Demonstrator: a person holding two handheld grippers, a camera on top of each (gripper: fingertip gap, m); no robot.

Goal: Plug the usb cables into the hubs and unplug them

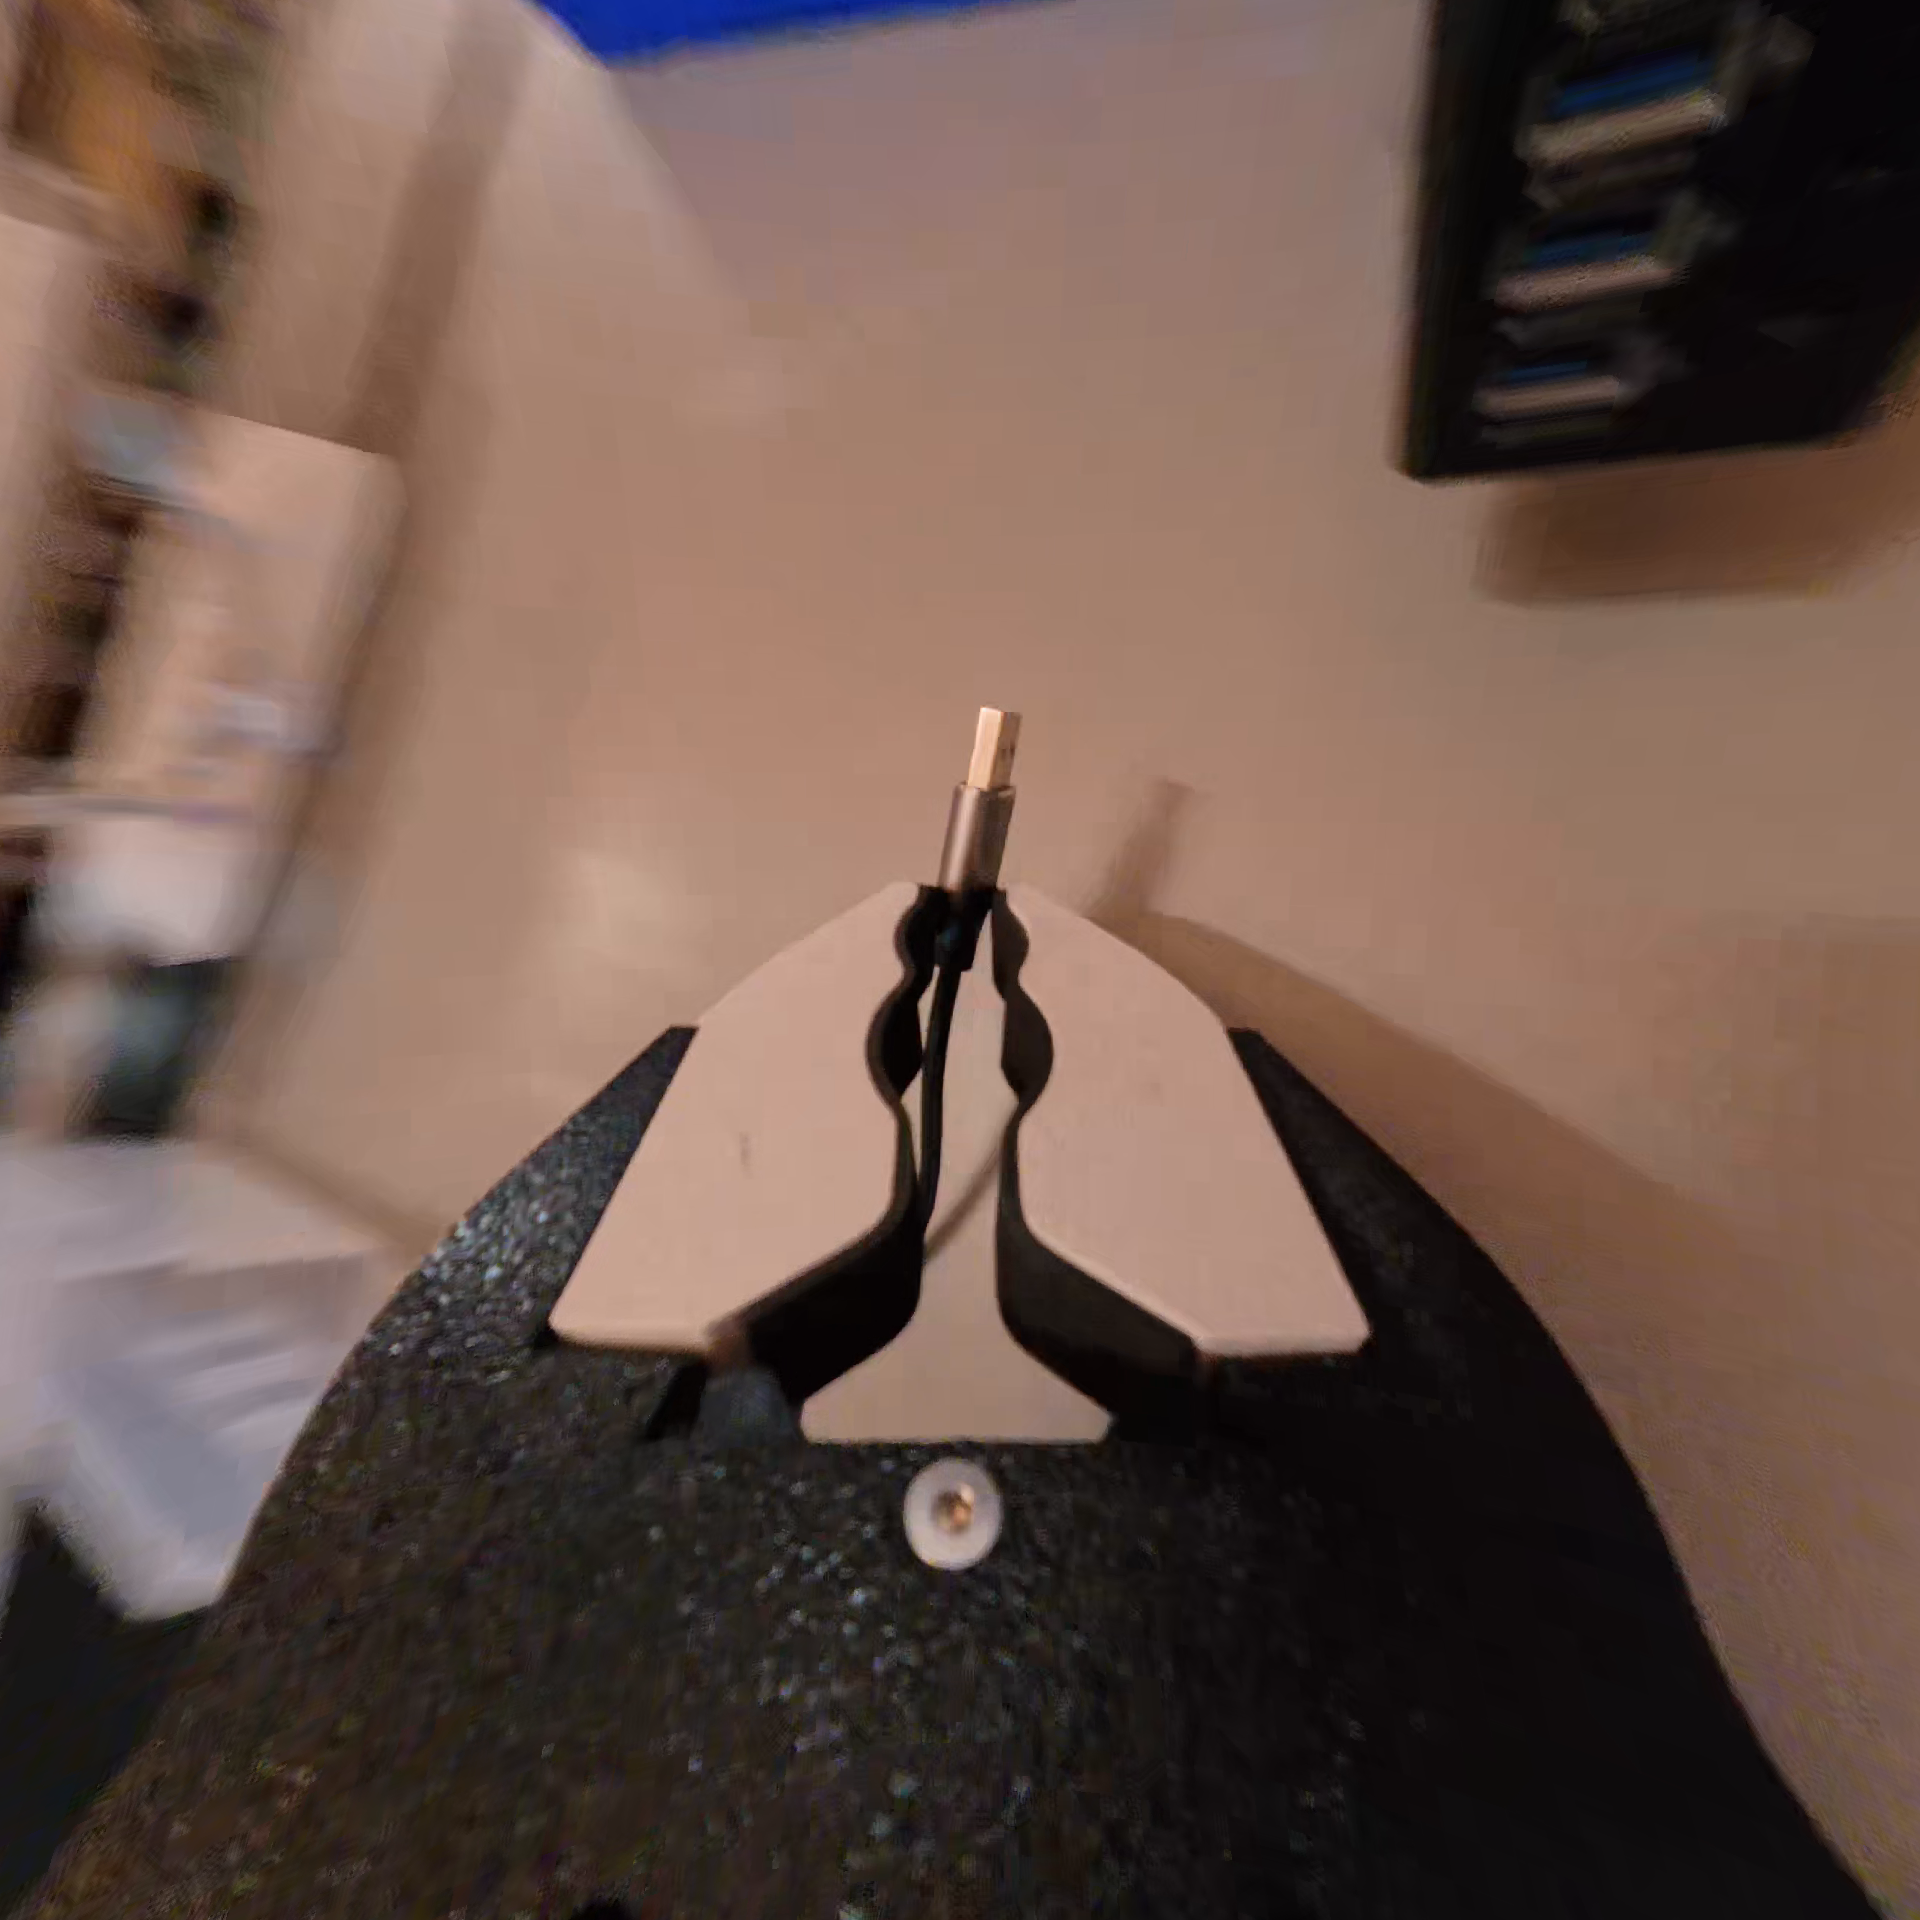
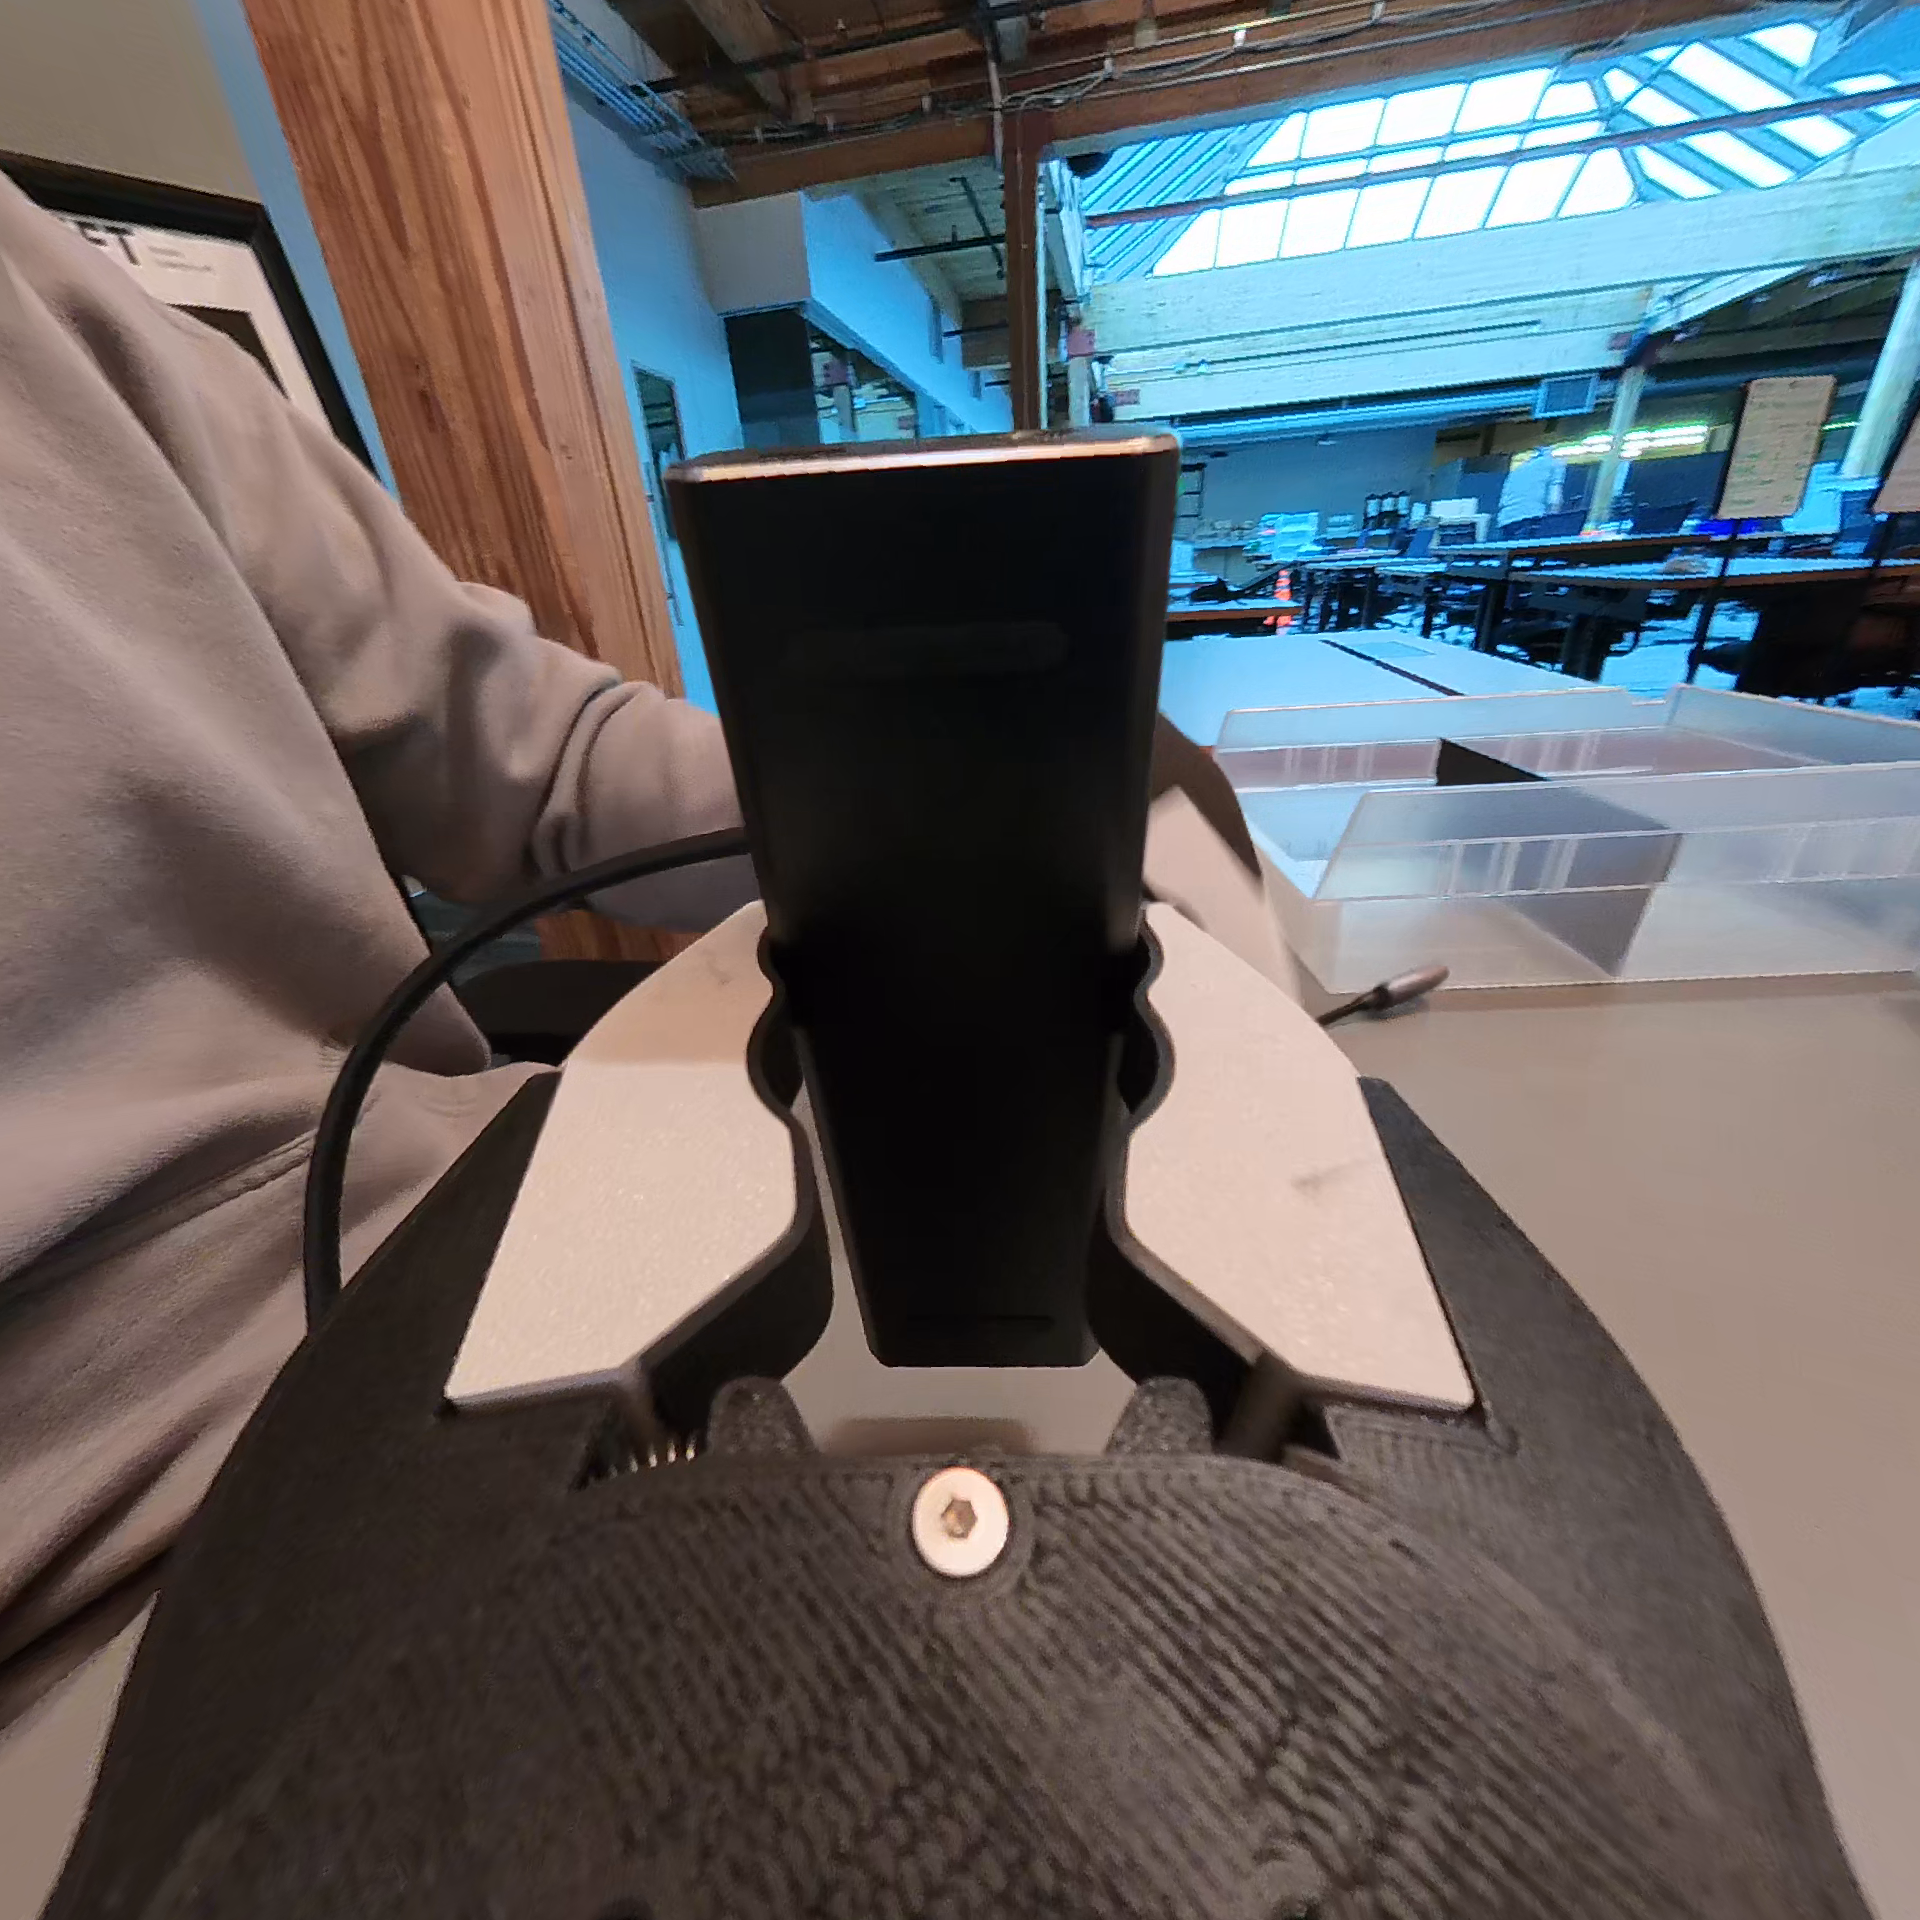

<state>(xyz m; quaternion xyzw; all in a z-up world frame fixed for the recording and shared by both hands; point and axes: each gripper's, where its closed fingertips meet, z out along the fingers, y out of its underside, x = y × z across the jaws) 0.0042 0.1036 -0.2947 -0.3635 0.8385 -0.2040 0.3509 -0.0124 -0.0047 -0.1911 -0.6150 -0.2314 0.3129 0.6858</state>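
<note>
In the left wrist view my left gripper (image 1: 958,902) is shut on a USB cable just behind its silver plug (image 1: 987,800). The plug sticks out forward past the fingertips over the beige table (image 1: 1039,499), and the thin black cord runs back between the fingers. A black USB hub (image 1: 1652,229) with several blue ports hangs at the upper right, apart from the plug. In the right wrist view my right gripper (image 2: 954,961) is shut on that black hub (image 2: 935,790) and holds it upright above the table. The hub's black cord (image 2: 436,997) loops to the left.
A person's grey sleeve (image 2: 229,727) fills the left of the right wrist view. Clear plastic bins (image 2: 1558,831) stand on the table at the right, with another silver cable plug (image 2: 1403,982) lying in front of them. A wooden post (image 2: 457,343) rises behind. The left wrist view is blurred.
</note>
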